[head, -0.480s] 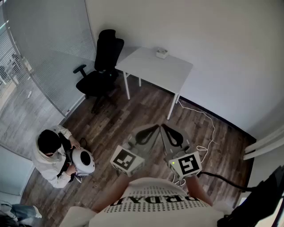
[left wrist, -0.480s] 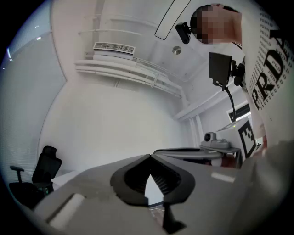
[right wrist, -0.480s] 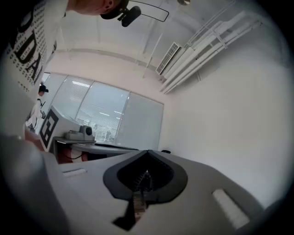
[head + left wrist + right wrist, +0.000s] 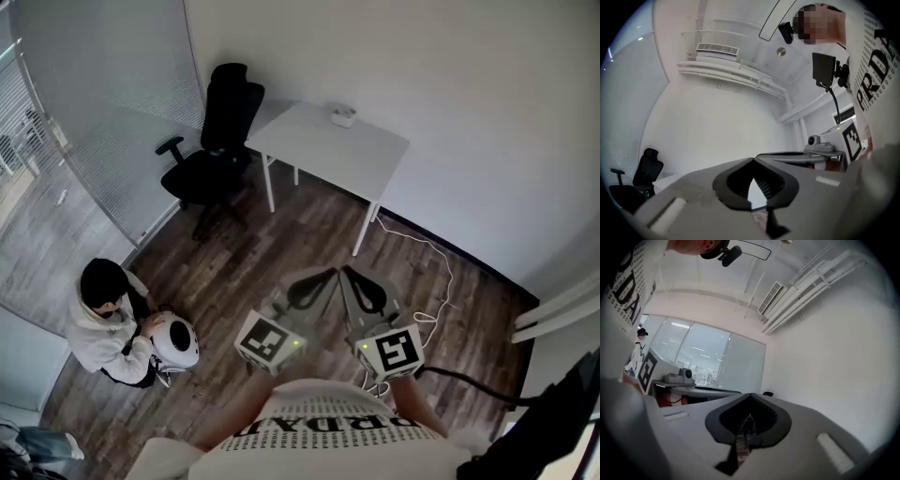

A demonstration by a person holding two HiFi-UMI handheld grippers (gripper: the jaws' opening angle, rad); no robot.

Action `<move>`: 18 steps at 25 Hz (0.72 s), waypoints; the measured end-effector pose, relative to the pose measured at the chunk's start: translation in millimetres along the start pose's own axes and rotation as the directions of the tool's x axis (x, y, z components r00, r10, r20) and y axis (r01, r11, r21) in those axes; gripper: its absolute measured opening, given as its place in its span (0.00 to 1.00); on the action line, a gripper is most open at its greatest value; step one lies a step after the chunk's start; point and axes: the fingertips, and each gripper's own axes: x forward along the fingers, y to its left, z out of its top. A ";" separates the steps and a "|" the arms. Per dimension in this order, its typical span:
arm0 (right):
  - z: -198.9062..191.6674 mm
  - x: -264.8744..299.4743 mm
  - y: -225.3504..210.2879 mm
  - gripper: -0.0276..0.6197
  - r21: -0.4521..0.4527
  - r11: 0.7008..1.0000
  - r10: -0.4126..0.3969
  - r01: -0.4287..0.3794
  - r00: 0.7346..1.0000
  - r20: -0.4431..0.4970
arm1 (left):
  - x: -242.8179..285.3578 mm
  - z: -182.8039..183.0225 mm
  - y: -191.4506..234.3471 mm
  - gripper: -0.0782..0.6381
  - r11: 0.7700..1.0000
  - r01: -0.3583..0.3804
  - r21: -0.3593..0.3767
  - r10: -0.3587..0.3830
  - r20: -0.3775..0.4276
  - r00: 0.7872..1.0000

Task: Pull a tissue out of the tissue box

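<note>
The small white tissue box (image 4: 343,115) sits at the far edge of a white table (image 4: 328,150) across the room. Both grippers are held close to my body, far from the table and pointing towards it. My left gripper (image 4: 330,273) has its jaws closed tip to tip with nothing between them; in the left gripper view (image 4: 752,160) the tips meet. My right gripper (image 4: 345,270) is shut and empty too, its tips together in the right gripper view (image 4: 750,395). The two grippers' tips nearly touch each other.
A black office chair (image 4: 214,141) stands left of the table. A person (image 4: 103,328) crouches on the wooden floor at the left beside a white round device (image 4: 176,342). A white cable (image 4: 431,262) trails along the floor by the wall at the right.
The crouching person at the left has shifted posture over the white round device. Both grippers stay in about the same place, still shut.
</note>
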 end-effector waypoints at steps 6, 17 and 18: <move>-4.3 0.6 4.6 0.05 -0.007 1.000 -0.013 0.013 1.000 -0.021 | -6.8 1.4 1.6 0.10 1.000 -0.001 -0.006 0.001 0.003 1.000; -7.7 -2.2 26.9 0.05 0.014 0.999 -0.030 0.031 0.998 -0.047 | -29.3 -2.3 0.1 0.10 1.000 0.018 -0.018 -0.018 -0.009 1.000; -8.7 -3.6 30.0 0.05 0.019 0.999 -0.031 0.032 0.998 -0.049 | -32.6 -2.8 -1.0 0.10 1.000 0.018 -0.016 -0.018 -0.007 1.000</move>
